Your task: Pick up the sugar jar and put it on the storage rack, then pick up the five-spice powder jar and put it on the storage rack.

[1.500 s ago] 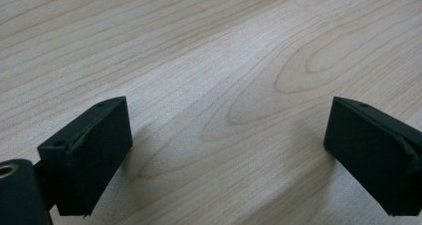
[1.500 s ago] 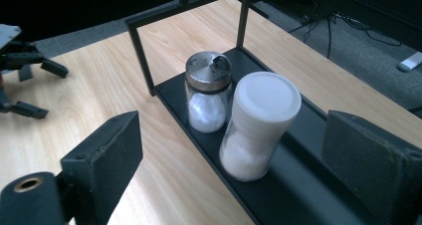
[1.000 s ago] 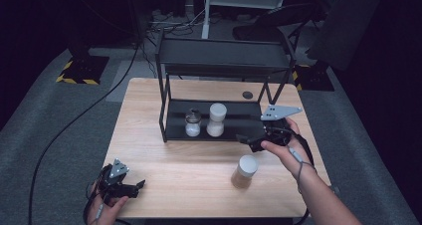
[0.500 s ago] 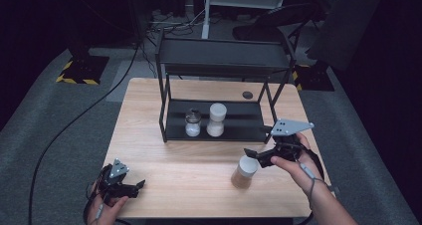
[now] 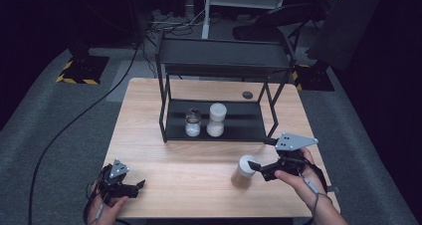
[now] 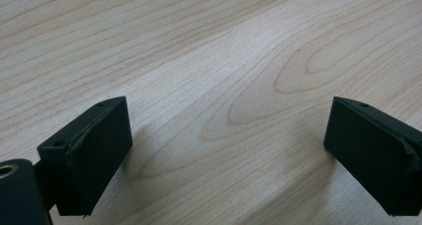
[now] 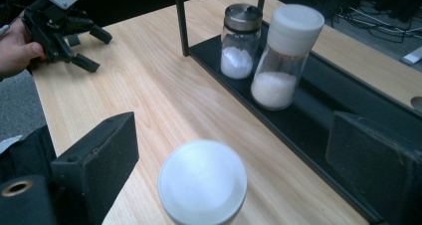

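A jar with a white lid and brown contents stands on the wooden table at the front right. My right gripper sits just right of it, held by a hand. In the right gripper view the jar's lid lies low between the jaws of that gripper. The jaws have just been opening and the pads stand clear of the jar. My left gripper rests open at the front left corner, over bare wood. It also appears far off in the right gripper view.
A black two-tier rack stands mid-table. Its lower shelf holds a small metal-lidded jar and a taller white-lidded jar, both with white contents. A small dark disc lies behind the rack. A cable crosses the grey floor at the left.
My right gripper has come away from the rack's right leg toward the table's front and sunk to the jar's side. The left gripper has stayed put.
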Demonstrator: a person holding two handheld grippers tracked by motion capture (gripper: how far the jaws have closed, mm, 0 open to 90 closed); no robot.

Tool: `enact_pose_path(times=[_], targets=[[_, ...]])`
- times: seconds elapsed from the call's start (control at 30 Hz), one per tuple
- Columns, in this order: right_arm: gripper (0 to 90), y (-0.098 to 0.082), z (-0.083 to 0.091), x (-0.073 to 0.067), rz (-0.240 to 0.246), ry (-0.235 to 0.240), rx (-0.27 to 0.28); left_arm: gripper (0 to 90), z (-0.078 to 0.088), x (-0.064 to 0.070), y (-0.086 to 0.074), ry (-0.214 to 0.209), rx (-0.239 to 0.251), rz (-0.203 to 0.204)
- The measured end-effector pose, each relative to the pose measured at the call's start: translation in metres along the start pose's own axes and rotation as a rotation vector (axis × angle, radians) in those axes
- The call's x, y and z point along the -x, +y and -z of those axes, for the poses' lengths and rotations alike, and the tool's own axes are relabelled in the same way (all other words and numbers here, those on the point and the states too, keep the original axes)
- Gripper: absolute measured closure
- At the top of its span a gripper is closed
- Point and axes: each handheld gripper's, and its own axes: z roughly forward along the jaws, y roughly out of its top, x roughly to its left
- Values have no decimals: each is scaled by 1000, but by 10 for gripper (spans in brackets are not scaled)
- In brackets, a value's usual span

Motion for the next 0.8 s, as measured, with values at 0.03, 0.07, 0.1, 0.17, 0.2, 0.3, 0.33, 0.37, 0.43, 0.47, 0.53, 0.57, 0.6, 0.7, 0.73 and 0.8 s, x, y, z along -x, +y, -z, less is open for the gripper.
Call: enact_pose_path(times=[0.03, 0.07, 0.1, 0.17, 0.2, 0.3, 0.33, 0.37, 0.43, 0.47, 0.53, 0.57, 0.6, 0.7, 0.73, 0.8], targets=[[64, -3, 0, -1, -2, -2, -1, 43, 0, 0, 0, 0, 0, 0], [64, -6, -1, -2, -4, -3, -2, 43, 0, 0, 0, 0, 0, 0], [64, -9, -1, -3, -6, -5, -4, 42, 0, 0, 0, 0, 0, 0], [64, -16, -2, -5, -12, -3, -7, 42, 0, 0, 0, 0, 0, 0], [64, -19, -3, -5, -17, -1, -9, 43, 0, 0, 0, 0, 0, 0], [64, -28, -5, -6, -24, -1, -11, 42, 0, 0, 0, -1, 0, 0], [64, -30, -5, -6, -26, -1, -12, 42, 0, 0, 0, 0, 0, 0], [64, -33, -6, -6, -26, -2, -13, 42, 0, 0, 0, 0, 0, -1], [63, -38, -6, -7, -28, -6, -14, 42, 0, 0, 0, -1, 0, 0], [63, -41, -7, -8, -27, -8, -15, 42, 0, 0, 0, 0, 0, 0], [63, -47, -9, -9, -29, -9, -21, 42, 0, 0, 0, 0, 0, 0], [62, -50, -10, -9, -32, -7, -22, 42, 0, 0, 0, -1, 0, -1], [62, -54, -11, -9, -32, -8, -21, 42, 0, 0, 0, 0, 0, 0], [57, -60, -13, -10, -26, -15, -30, 42, 0, 0, 0, 0, 0, 0], [56, -62, -14, -11, -21, -18, -32, 42, 0, 0, 0, -1, 0, 0], [55, -65, -15, -12, -19, -16, -33, 42, 0, 0, 0, -1, 0, 0]])
